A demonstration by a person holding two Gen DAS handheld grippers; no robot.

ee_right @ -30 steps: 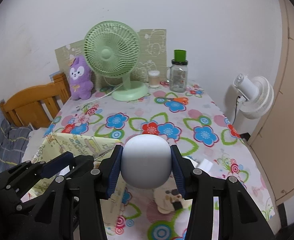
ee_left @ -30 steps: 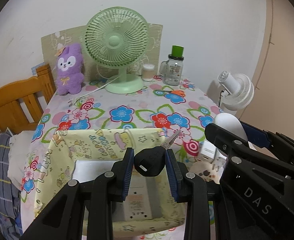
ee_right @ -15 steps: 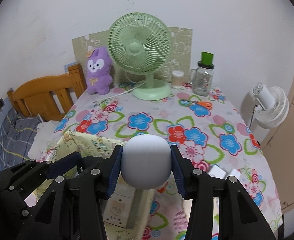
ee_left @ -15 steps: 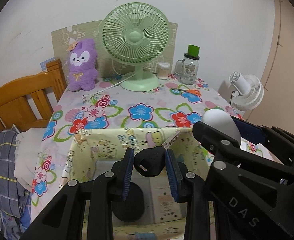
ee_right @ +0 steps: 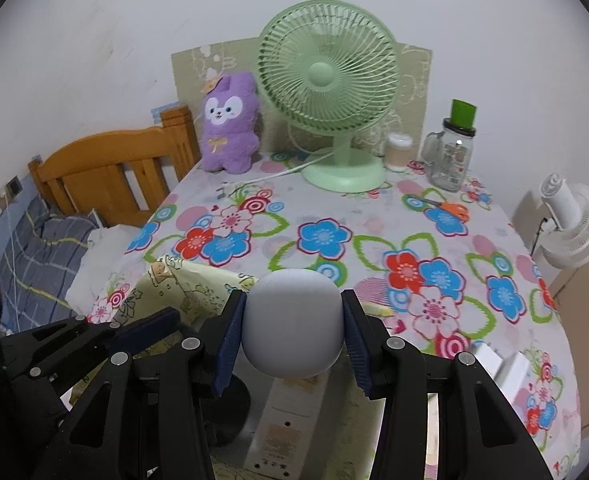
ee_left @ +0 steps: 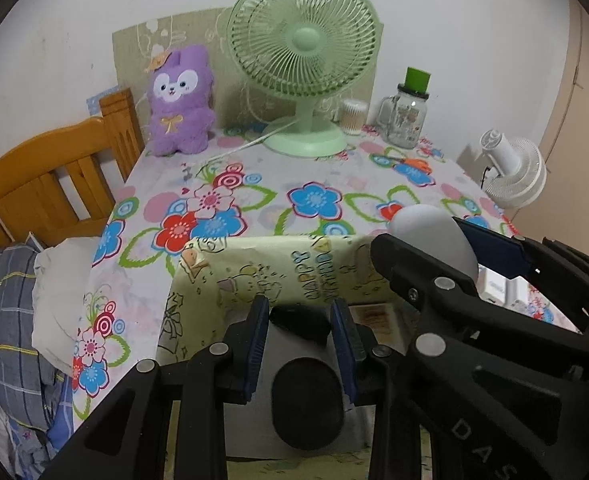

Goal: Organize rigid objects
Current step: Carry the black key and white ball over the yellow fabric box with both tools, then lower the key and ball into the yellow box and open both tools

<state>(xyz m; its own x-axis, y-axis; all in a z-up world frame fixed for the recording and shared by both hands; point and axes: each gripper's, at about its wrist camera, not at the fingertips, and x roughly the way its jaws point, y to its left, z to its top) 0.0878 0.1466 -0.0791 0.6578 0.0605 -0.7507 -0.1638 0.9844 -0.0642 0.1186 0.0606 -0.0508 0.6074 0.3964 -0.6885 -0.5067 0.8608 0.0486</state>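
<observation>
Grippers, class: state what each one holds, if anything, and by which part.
Left gripper: black key, pinched by the sides of its head. Right gripper: white rounded object, pinched across its two sides.

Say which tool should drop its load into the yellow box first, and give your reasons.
Left, probably. The left tool holds its black key low over the yellow box, above the items inside. The right tool, gripping the white rounded object, sits nearer the rim.
</observation>
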